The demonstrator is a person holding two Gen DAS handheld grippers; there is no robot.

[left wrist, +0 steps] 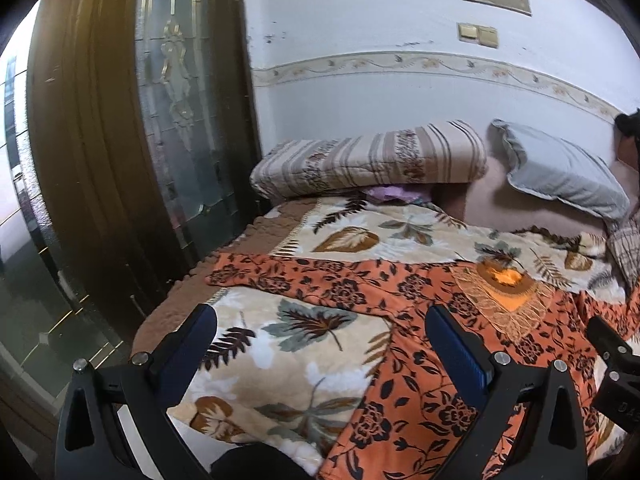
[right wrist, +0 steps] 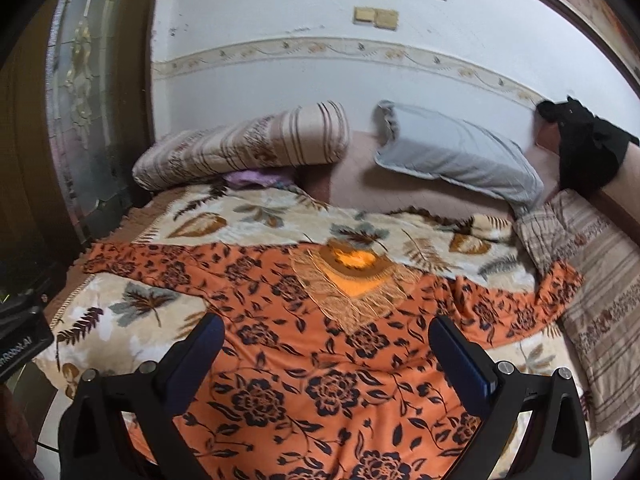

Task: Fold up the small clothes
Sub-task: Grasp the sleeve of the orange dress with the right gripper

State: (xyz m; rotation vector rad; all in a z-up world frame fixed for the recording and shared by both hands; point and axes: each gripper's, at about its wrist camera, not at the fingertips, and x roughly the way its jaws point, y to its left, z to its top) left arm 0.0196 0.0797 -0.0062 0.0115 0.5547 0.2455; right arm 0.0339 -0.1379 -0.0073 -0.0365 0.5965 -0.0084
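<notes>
An orange top with a black flower print (left wrist: 412, 364) (right wrist: 320, 368) lies spread flat on the bed, front up, with a gold fringed neckline (right wrist: 352, 284). One sleeve (left wrist: 256, 276) stretches out to the left, the other (right wrist: 532, 304) to the right. My left gripper (left wrist: 320, 336) hovers open above the garment's left edge and the blanket, holding nothing. My right gripper (right wrist: 326, 340) hovers open over the middle of the garment, below the neckline. In the left wrist view, part of the right gripper (left wrist: 616, 364) shows at the right edge.
A leaf-print blanket (left wrist: 288, 360) covers the bed. A rolled striped quilt (left wrist: 368, 160) and a grey pillow (right wrist: 460, 156) lie at the wall. A striped folded cover (right wrist: 600, 292) sits at the right. A black cloth (right wrist: 584, 144) hangs on the headboard. A door (left wrist: 120, 140) stands left.
</notes>
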